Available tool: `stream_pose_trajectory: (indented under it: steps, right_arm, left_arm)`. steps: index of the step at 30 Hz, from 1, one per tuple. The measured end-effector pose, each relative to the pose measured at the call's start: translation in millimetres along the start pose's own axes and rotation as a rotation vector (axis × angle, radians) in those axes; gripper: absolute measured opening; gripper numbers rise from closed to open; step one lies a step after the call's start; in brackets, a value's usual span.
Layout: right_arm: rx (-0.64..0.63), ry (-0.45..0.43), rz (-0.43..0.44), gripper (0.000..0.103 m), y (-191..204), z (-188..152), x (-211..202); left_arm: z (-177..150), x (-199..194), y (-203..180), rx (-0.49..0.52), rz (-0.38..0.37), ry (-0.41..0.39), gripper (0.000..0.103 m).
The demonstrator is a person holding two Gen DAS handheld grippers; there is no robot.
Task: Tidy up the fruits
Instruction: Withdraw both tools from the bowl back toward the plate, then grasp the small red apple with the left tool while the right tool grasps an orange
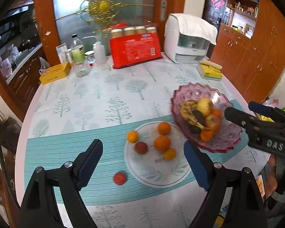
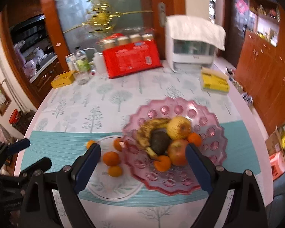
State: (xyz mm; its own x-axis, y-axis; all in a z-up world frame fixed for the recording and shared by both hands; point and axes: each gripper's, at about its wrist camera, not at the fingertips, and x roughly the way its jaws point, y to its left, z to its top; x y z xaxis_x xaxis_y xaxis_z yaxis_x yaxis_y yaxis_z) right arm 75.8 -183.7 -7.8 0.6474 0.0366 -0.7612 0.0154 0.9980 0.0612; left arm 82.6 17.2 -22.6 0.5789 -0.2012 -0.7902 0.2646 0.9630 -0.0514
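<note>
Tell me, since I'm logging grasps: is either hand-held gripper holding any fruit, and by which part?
Nothing is held. The left hand-held gripper and right hand-held gripper are both open and empty.

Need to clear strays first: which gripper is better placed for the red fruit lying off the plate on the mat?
Probably left. The red fruit lies just ahead of the open left gripper; the right gripper hovers over the pink bowl.

My left tool point(image 1: 142, 163) and right tool point(image 2: 142, 168) look alike — black angular arms, ribbed blue pads point(image 1: 194, 166), silver screws at the joints; the right one's side reads "DAS" in pale letters.
</note>
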Motion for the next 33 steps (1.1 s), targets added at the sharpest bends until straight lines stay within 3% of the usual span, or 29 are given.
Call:
stream_pose_trajectory:
  steps: [8,20,31,33]
  right_arm:
    - [-0.052,-0.063,-0.053,0.096,54,-7,-15]
    - [0.051,-0.009,-0.136,0.096,77,-37,15]
    - [0.210,0.187,-0.070,0.094,63,-90,94]
    - [0.223,0.203,-0.072,0.084,61,-97,107]
  left_arm:
    - [-3,-10,49,0.001,-0.002,-0.011,0.086]
    - [-23,30,71,0.096,-0.051,0.084,0.086]
    - [-66,115,72,0.110,-0.123,0.224,0.086]
    - [-77,129,68,0.113,-0.123,0.248,0.086]
